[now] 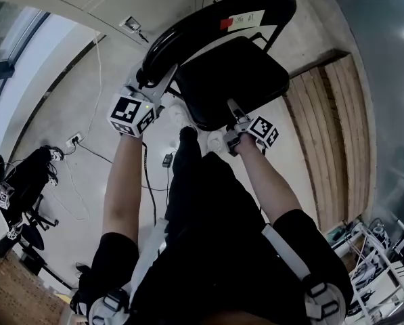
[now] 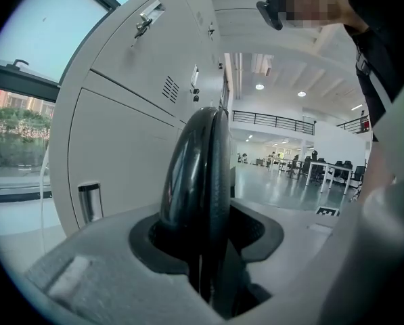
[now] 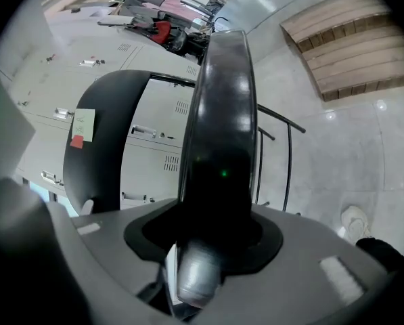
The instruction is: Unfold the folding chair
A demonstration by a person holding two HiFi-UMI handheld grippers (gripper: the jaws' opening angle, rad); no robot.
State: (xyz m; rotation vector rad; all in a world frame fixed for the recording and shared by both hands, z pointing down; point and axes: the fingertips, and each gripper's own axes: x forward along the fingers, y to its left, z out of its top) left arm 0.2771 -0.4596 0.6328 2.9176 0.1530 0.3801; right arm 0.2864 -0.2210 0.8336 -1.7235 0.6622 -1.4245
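The folding chair [image 1: 232, 80] stands on the floor [image 1: 80, 93] before the lockers [image 2: 120, 154], with the wooden platform [image 1: 330, 134] at its right side.

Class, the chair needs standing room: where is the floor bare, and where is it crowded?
Bare floor between lockers and socket; a strip between folding chair and wooden boards. Crowded lower left: cables, office chair.
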